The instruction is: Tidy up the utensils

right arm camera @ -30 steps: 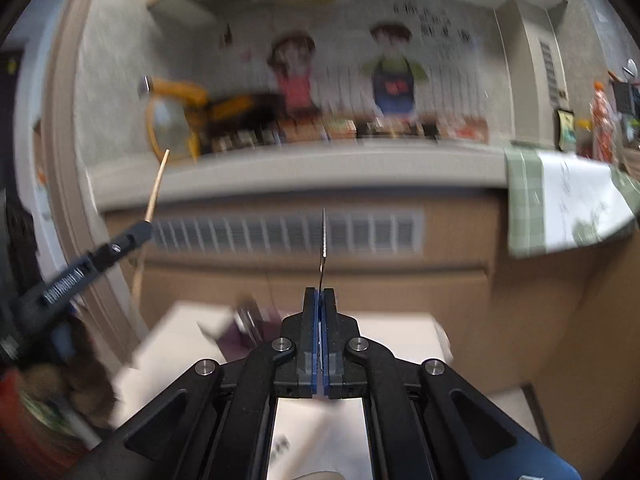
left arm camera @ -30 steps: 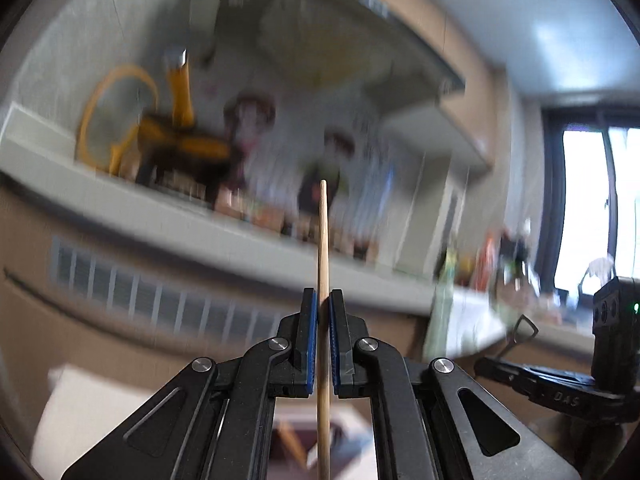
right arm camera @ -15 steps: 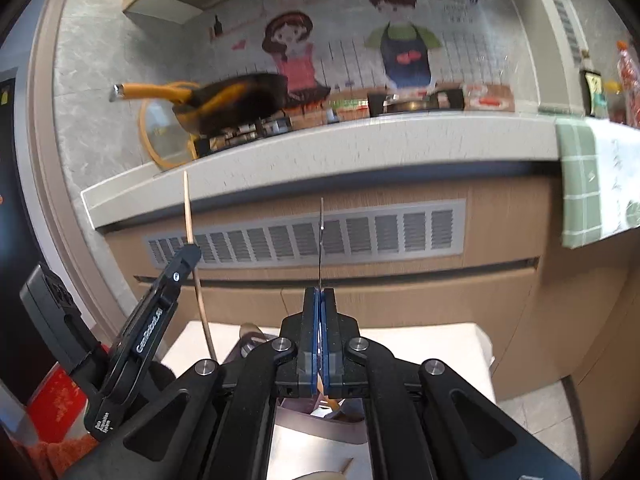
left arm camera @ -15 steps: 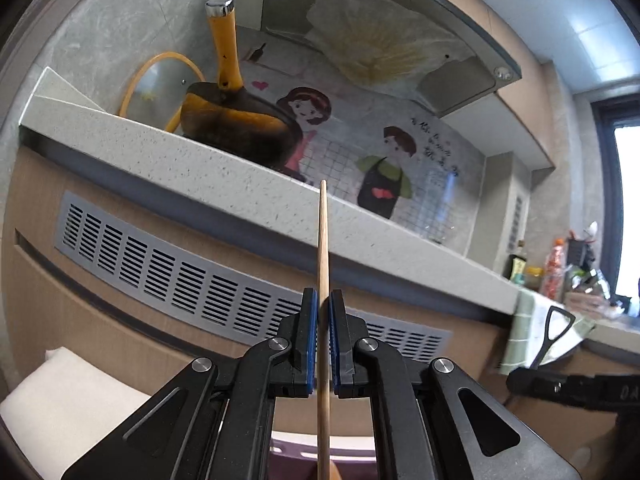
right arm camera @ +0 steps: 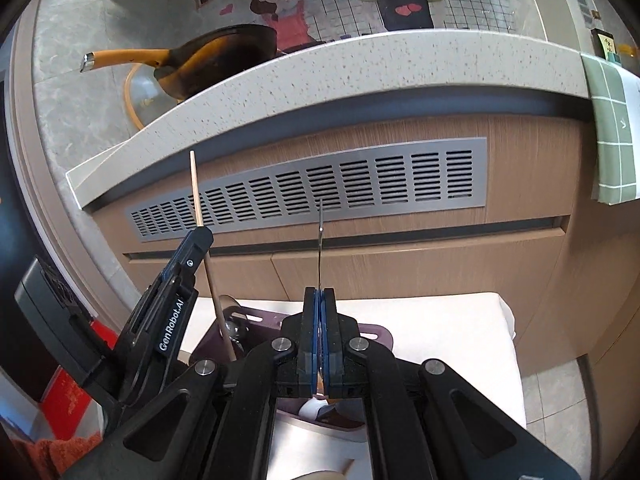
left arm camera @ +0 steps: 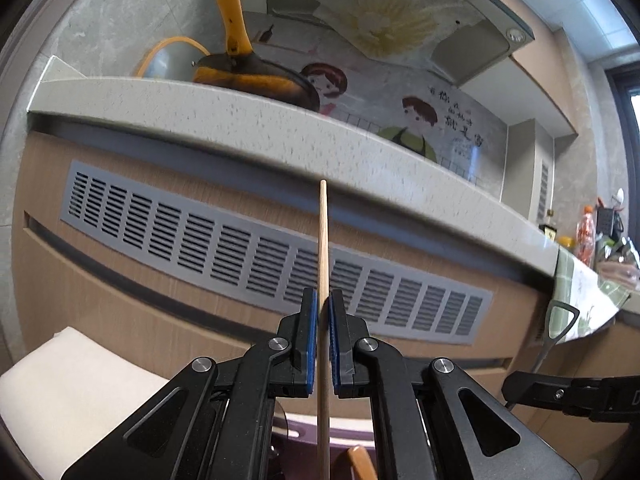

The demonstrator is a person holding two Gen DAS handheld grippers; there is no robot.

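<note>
**Both grippers loaded, tray below**

The left gripper (left arm camera: 323, 340) is clamped on a wooden chopstick (left arm camera: 323, 248) that stands upright between its pads, running up past them and down toward the purple tray (right arm camera: 374, 334). The right gripper (right arm camera: 319, 336) is pinched tight on a thin metal utensil (right arm camera: 320, 240), seen edge-on, also upright. The tray sits on a white surface (right arm camera: 452, 332) under and just ahead of both jaws. Each piece's long axis points down into it, so lowering looks like the next move; neither hand seems clearly nearer.
</note>
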